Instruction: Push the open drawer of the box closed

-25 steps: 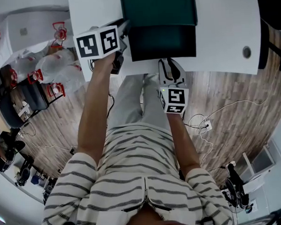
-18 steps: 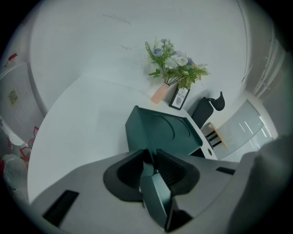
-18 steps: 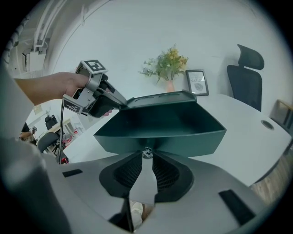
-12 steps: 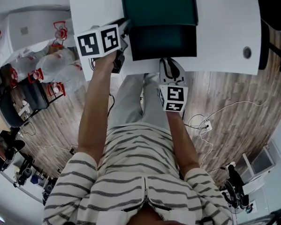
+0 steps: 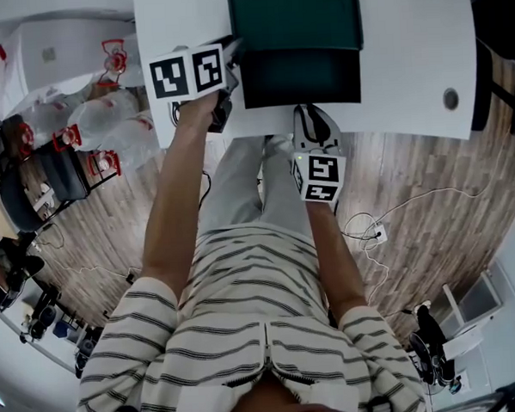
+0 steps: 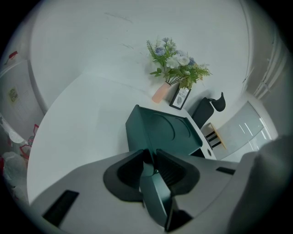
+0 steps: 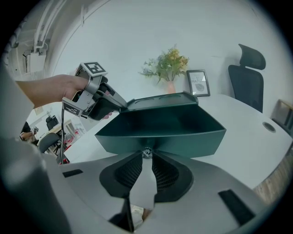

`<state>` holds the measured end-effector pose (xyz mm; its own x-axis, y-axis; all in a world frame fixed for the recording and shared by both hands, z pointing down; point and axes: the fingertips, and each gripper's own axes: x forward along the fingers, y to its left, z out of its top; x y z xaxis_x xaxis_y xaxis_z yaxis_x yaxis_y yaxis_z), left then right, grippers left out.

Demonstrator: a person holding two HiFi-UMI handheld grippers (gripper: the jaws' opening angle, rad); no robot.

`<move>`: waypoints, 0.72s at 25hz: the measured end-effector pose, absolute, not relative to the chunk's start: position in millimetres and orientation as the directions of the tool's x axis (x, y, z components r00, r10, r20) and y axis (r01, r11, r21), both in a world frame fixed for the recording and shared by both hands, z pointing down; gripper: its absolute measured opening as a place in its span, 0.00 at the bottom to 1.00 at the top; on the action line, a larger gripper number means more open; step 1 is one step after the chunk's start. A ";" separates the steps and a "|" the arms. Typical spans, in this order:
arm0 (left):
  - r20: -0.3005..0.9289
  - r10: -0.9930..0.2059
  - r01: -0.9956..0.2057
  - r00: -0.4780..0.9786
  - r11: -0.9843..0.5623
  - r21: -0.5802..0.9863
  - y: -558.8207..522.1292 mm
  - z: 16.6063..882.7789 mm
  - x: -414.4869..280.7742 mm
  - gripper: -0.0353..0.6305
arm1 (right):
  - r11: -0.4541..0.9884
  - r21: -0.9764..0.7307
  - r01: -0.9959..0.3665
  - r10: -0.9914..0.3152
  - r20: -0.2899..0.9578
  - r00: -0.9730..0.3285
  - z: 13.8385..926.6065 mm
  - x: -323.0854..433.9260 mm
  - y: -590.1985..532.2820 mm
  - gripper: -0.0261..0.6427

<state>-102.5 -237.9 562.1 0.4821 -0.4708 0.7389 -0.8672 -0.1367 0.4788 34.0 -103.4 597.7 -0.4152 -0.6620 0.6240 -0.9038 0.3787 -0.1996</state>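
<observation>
A dark green box (image 5: 292, 16) stands on the white table (image 5: 404, 47) with its drawer (image 5: 301, 76) pulled out toward me. My left gripper (image 5: 231, 51) is at the box's near left corner, shut on the thin green edge of the box (image 6: 160, 132), which shows between its pads (image 6: 170, 170). My right gripper (image 5: 311, 114) is at the middle of the drawer front (image 7: 160, 137). Its fingertips are pinched on the small metal knob (image 7: 146, 152). The left gripper (image 7: 120, 104) also shows in the right gripper view, touching the box top.
A vase of flowers (image 6: 176, 61) and a small picture frame (image 6: 180, 97) stand behind the box. A black office chair (image 7: 247, 77) is past the table's far side. A cable hole (image 5: 451, 98) sits near the right table edge. Wooden floor with cables lies below.
My right gripper has crept a little forward toward the drawer front. The left gripper stays at the box's corner, and the drawer looks as far out as before.
</observation>
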 end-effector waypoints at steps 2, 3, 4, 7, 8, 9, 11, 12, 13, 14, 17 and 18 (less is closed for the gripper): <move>0.737 -0.472 -0.865 0.484 -0.131 0.485 -237.7 562.0 -102.9 0.19 | 0.381 -0.202 -0.902 -0.660 0.623 -0.419 596.4 33.1 -105.1 0.15; 0.736 -0.473 -0.864 0.484 -0.128 0.486 -237.7 561.7 -103.1 0.19 | 0.382 -0.205 -0.901 -0.659 0.623 -0.421 595.4 32.6 -105.9 0.15; 0.736 -0.474 -0.864 0.484 -0.127 0.487 -237.8 561.4 -103.2 0.19 | 0.383 -0.207 -0.900 -0.658 0.623 -0.423 594.7 32.2 -106.9 0.15; 0.736 -0.474 -0.864 0.484 -0.123 0.488 -237.8 561.0 -103.6 0.19 | 0.385 -0.211 -0.899 -0.653 0.626 -0.427 595.1 31.6 -109.7 0.15; 0.735 -0.474 -0.863 0.484 -0.123 0.489 -237.7 561.0 -103.9 0.19 | 0.385 -0.211 -0.898 -0.651 0.627 -0.427 595.5 31.5 -110.7 0.15; 0.734 -0.474 -0.863 0.485 -0.123 0.491 -237.6 561.1 -104.3 0.19 | 0.385 -0.211 -0.898 -0.650 0.629 -0.427 596.0 31.3 -111.7 0.15; 0.734 -0.473 -0.861 0.488 -0.121 0.494 -237.7 561.3 -104.6 0.20 | 0.385 -0.215 -0.898 -0.645 0.633 -0.428 596.9 30.8 -113.7 0.15; 0.734 -0.472 -0.860 0.488 -0.121 0.495 -237.8 561.2 -104.2 0.20 | 0.385 -0.217 -0.897 -0.642 0.635 -0.429 597.2 30.8 -114.8 0.15; 0.734 -0.472 -0.860 0.489 -0.120 0.496 -238.0 561.0 -103.6 0.20 | 0.385 -0.218 -0.896 -0.641 0.635 -0.430 597.2 31.0 -115.9 0.15; 0.734 -0.471 -0.860 0.489 -0.119 0.496 -238.1 560.7 -103.1 0.20 | 0.386 -0.219 -0.896 -0.641 0.635 -0.432 597.0 31.1 -117.0 0.15; 0.735 -0.468 -0.858 0.491 -0.115 0.500 -237.5 560.9 -102.8 0.20 | 0.388 -0.220 -0.895 -0.640 0.634 -0.433 597.2 30.4 -120.8 0.15; 0.735 -0.467 -0.857 0.492 -0.113 0.502 -237.2 561.1 -102.9 0.20 | 0.387 -0.220 -0.896 -0.641 0.634 -0.433 597.4 30.3 -122.5 0.15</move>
<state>-102.9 -237.2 561.1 0.4923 -0.4670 0.7345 -0.8572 -0.1134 0.5024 30.3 -122.5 597.4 -0.4325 -0.6408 0.6343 -0.8955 0.3868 -0.2199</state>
